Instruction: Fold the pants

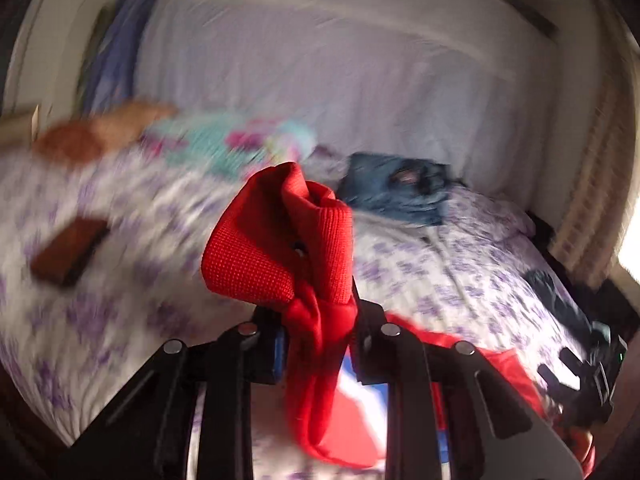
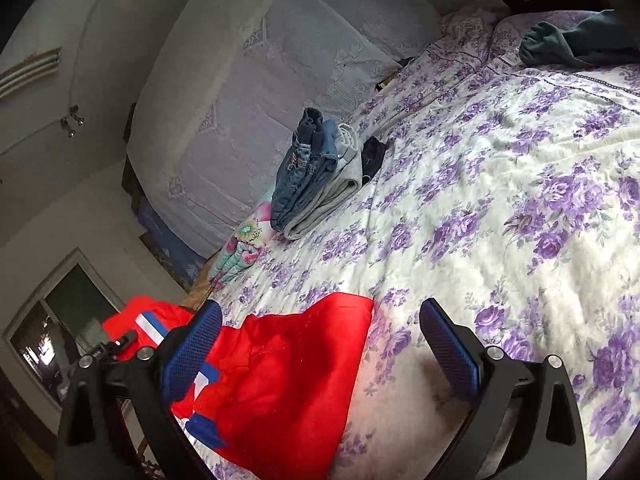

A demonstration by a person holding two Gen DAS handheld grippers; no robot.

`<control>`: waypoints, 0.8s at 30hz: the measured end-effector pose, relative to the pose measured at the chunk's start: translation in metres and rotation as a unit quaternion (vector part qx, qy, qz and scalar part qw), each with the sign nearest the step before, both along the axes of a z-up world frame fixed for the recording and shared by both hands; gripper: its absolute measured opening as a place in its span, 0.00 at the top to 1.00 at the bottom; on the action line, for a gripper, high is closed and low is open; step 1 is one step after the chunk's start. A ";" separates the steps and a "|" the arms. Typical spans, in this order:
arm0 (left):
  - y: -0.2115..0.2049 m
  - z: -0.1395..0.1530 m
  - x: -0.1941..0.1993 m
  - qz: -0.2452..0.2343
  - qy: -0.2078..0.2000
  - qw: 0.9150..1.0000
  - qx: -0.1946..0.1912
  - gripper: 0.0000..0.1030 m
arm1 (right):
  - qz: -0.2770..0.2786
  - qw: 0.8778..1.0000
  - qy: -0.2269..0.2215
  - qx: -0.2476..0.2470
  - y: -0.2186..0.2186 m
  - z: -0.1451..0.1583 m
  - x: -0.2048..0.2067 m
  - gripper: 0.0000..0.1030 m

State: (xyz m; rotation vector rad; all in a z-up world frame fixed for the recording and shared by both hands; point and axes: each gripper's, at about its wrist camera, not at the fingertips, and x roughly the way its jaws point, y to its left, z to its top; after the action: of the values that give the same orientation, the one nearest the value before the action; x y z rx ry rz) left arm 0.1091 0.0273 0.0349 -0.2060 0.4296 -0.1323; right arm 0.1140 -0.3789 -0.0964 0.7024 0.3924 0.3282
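The red pants [image 1: 276, 248] with a white and blue stripe are bunched in my left gripper [image 1: 316, 320], which is shut on their ribbed end and holds it above the bed. The left wrist view is blurred. In the right wrist view the pants [image 2: 292, 368] lie spread on the floral bedspread [image 2: 500, 208] at the lower left. My right gripper [image 2: 320, 348] is open, its left blue pad [image 2: 192, 344] over the red cloth and its right pad [image 2: 450, 344] over bare bedspread. The other gripper shows at the right edge of the left wrist view [image 1: 580, 376].
A stack of folded jeans and grey garments [image 2: 316, 176] sits by the lace-covered headboard [image 2: 256, 92]. A folded floral garment [image 2: 244, 248] lies beside it. A dark teal garment [image 2: 576, 40] lies at the far right. A brown flat object [image 1: 68, 256] lies on the bed.
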 end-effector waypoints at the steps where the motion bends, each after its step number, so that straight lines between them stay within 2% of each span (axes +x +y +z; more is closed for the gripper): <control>1: -0.020 0.012 -0.004 -0.019 -0.016 0.999 0.021 0.78 | -0.005 1.000 -0.001 0.000 -0.002 0.001 -0.002 0.04; 4: -0.089 0.036 -0.014 -0.078 -0.051 0.992 0.086 0.78 | -0.033 0.999 0.004 -0.016 -0.009 0.006 -0.010 0.04; 7: -0.165 0.027 -0.023 -0.134 -0.068 0.976 0.159 0.79 | -0.081 0.996 0.004 -0.033 -0.027 0.011 -0.019 0.04; 10: -0.227 -0.013 -0.025 -0.187 -0.046 0.958 0.211 0.78 | -0.097 0.995 -0.004 0.017 -0.055 0.004 -0.027 0.04; 13: -0.273 -0.078 -0.017 -0.233 0.019 0.937 0.261 0.77 | -0.089 0.994 -0.024 0.061 -0.073 -0.004 -0.031 0.04; 14: -0.277 -0.092 -0.019 -0.238 0.024 0.933 0.269 0.75 | -0.087 0.994 -0.027 0.060 -0.074 -0.005 -0.031 0.04; 15: -0.278 -0.098 -0.027 -0.232 0.009 0.932 0.279 0.74 | -0.086 0.995 -0.026 0.053 -0.072 -0.004 -0.030 0.04; 16: -0.279 -0.100 -0.033 -0.221 -0.009 0.929 0.296 0.70 | -0.086 0.995 -0.023 0.042 -0.070 -0.004 -0.029 0.04; 17: -0.278 -0.099 -0.041 -0.222 -0.025 0.924 0.309 0.47 | -0.088 0.995 -0.021 0.031 -0.067 -0.003 -0.027 0.04; 18: -0.276 -0.093 -0.048 -0.231 -0.037 0.922 0.308 0.19 | -0.088 0.996 -0.018 0.022 -0.064 -0.002 -0.026 0.04; 19: -0.269 -0.084 -0.056 -0.232 -0.056 0.924 0.298 0.09 | -0.087 0.996 -0.015 0.016 -0.062 -0.002 -0.025 0.04; 22: -0.256 -0.056 -0.070 -0.215 -0.095 0.931 0.278 0.06 | -0.084 0.996 -0.020 0.020 -0.060 -0.002 -0.024 0.04; 24: -0.233 -0.034 -0.072 -0.185 -0.116 0.941 0.258 0.06 | -0.086 0.996 -0.020 0.020 -0.060 -0.002 -0.025 0.04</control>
State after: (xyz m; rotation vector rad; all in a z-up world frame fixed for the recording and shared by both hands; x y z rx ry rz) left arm 0.0368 -0.2058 0.0012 0.4089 0.2503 -0.4026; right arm 0.0886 -0.4385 -0.0984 0.7624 0.2862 0.1874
